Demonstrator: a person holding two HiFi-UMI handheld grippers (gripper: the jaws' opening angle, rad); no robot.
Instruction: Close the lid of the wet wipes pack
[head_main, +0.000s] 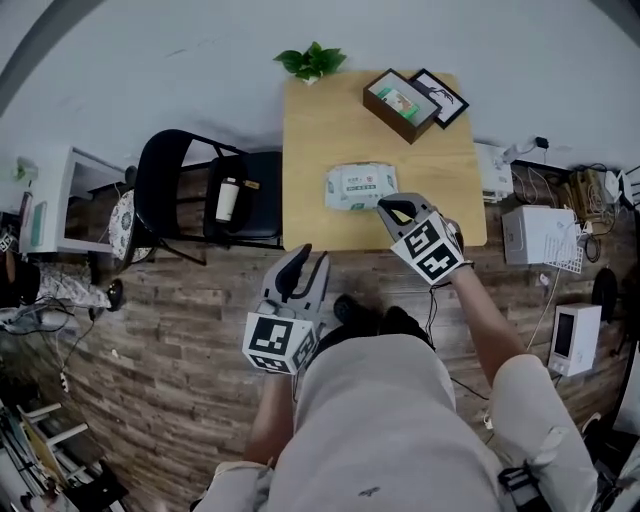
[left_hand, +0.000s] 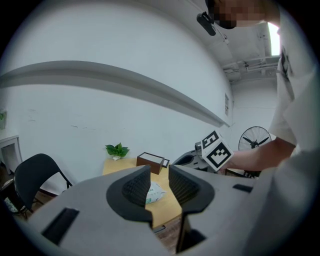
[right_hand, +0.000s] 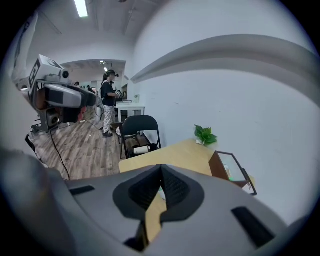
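wet wipes pack (head_main: 360, 186): lying flat in the middle of the wooden table (head_main: 320, 130), about centre frame in the head view. Lid looks flat from up there, but honestly it's too small to be sure.
right gripper (head_main: 388, 207): jaws clenched tight together with nothing pinched in them, which is clear in its own view (right_hand: 161, 170). In the head view its tip sits right by the pack's lower right corner. Can't tell if it's touching.
left gripper (head_main: 312, 258): lower centre of the head view, off the table and over the wood floor. Jaws spread and empty (left_hand: 160, 172), and the pack (left_hand: 155, 192) just peeks through the gap, well behind them.
other table stuff: small plant (head_main: 312, 62) at the far edge, brown box (head_main: 400, 104) upper right with a black frame (head_main: 440, 97) just beside it.
left of the table: black chair (head_main: 190, 190) with a bottle (head_main: 228, 198) on its seat.
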